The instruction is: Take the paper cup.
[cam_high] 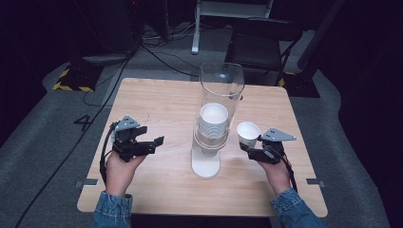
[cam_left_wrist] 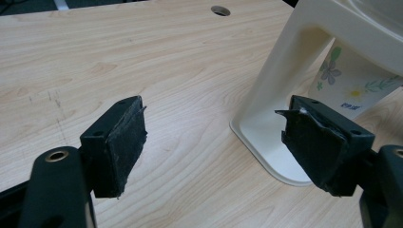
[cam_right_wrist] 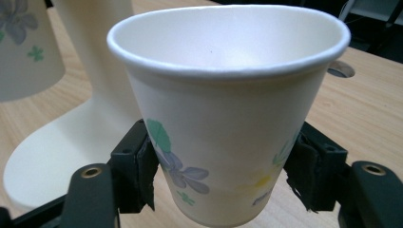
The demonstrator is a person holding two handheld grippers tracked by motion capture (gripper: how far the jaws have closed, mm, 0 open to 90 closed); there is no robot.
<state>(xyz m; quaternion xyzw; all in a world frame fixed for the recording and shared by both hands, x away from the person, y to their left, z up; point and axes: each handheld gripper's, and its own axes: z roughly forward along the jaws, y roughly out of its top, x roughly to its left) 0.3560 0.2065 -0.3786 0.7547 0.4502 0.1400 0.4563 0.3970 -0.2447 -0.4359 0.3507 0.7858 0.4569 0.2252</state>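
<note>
Right gripper (cam_right_wrist: 223, 183) pinching floral paper cup (cam_right_wrist: 228, 109) upright, just right of cup dispenser (cam_high: 209, 142). Left gripper (cam_left_wrist: 214, 145) spread, nothing between pads, over table (cam_high: 157, 99).

My high cam sits above my side of the desk (cam_high: 157, 99), looking forward and down over everything. The left cam rides low, close to the wood, facing the cream dispenser stand (cam_left_wrist: 278, 102). The right cam is jammed right up against a paper cup (cam_right_wrist: 228, 109). All three catch that stand.
</note>
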